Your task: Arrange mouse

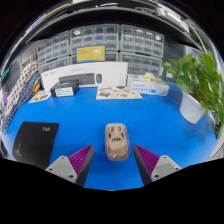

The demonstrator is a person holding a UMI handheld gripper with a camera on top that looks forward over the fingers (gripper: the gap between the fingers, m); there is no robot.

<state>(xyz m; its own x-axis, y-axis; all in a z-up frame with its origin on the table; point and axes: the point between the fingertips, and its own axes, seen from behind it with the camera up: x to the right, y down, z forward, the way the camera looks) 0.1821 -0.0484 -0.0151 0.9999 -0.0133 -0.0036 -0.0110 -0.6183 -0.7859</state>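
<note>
A beige computer mouse (117, 141) lies on the blue table (150, 120). It stands between my two fingertips, with blue table showing at either side of it. My gripper (116, 160) is open, its purple pads (82, 160) flanking the rear of the mouse. The mouse points away from me, toward the back of the table.
A black mouse mat (37, 141) lies to the left of the fingers. Boxes (90, 76) and papers (118, 94) stand along the back, in front of grey drawer cabinets (100, 44). A green plant in a white pot (195, 85) is at the right.
</note>
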